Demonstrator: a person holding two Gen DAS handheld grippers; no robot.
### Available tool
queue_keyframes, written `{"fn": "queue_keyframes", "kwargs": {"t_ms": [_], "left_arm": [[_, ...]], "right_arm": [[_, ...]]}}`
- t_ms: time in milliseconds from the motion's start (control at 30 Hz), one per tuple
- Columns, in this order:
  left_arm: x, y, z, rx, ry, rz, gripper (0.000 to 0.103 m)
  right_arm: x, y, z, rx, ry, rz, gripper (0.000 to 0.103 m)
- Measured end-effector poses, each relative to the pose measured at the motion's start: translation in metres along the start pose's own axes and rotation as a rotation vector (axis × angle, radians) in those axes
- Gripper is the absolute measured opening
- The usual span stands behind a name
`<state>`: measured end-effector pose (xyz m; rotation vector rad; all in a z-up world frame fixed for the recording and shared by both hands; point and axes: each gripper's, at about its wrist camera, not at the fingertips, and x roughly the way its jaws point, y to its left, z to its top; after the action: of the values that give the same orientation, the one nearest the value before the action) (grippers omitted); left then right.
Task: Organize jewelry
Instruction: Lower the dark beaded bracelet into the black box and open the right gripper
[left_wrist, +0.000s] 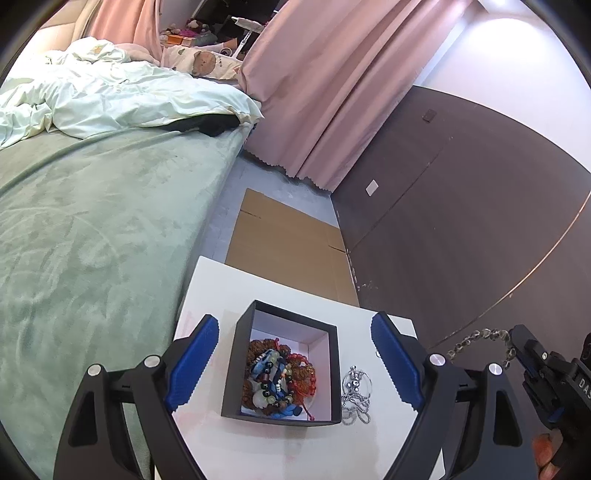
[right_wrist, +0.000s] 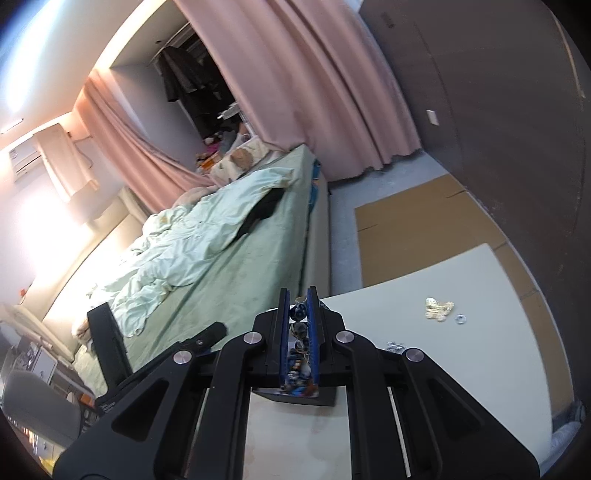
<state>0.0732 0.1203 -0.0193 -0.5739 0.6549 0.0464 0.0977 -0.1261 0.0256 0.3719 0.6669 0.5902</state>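
The right gripper (left_wrist: 519, 354) is clamped on a beaded bracelet (left_wrist: 476, 338), which droops in an arc at the right edge of the left wrist view — up and to the right of the black box (left_wrist: 281, 363) at lower centre, and not yet over it. The box (already holding a heap of bracelets (left_wrist: 279, 380)) sits between the wide-open, empty fingers of the left gripper (left_wrist: 295, 369). A silver chain (left_wrist: 354, 393) lies on the white table (left_wrist: 207, 288) just beside the box's right wall. The carry, I judge, runs leftward and down — the right hand's job.
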Motion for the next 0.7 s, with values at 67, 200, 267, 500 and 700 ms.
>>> {"fn": "queue_keyframes", "kwargs": {"t_ms": [67, 200, 267, 500, 700], "left_arm": [[-0.003, 0.003, 0.002, -0.008, -0.008, 0.004, 0.084], [-0.006, 0.010, 0.006, -0.019, -0.021, 0.015, 0.088], [-0.008, 0.013, 0.008, -0.024, -0.026, 0.021, 0.092], [-0.008, 0.027, 0.012, -0.068, -0.024, 0.049, 0.095], [-0.005, 0.034, 0.012, -0.099, -0.004, 0.057, 0.095]], "right_arm": [[0.007, 0.006, -0.002, -0.004, 0.015, 0.019, 0.010], [0.027, 0.016, -0.011, -0.009, 0.052, 0.046, 0.010], [0.037, 0.019, -0.015, -0.006, 0.068, 0.053, 0.010], [0.082, 0.023, -0.027, 0.022, 0.192, 0.122, 0.021], [0.080, 0.011, -0.030, 0.045, 0.192, 0.107, 0.058]]}}
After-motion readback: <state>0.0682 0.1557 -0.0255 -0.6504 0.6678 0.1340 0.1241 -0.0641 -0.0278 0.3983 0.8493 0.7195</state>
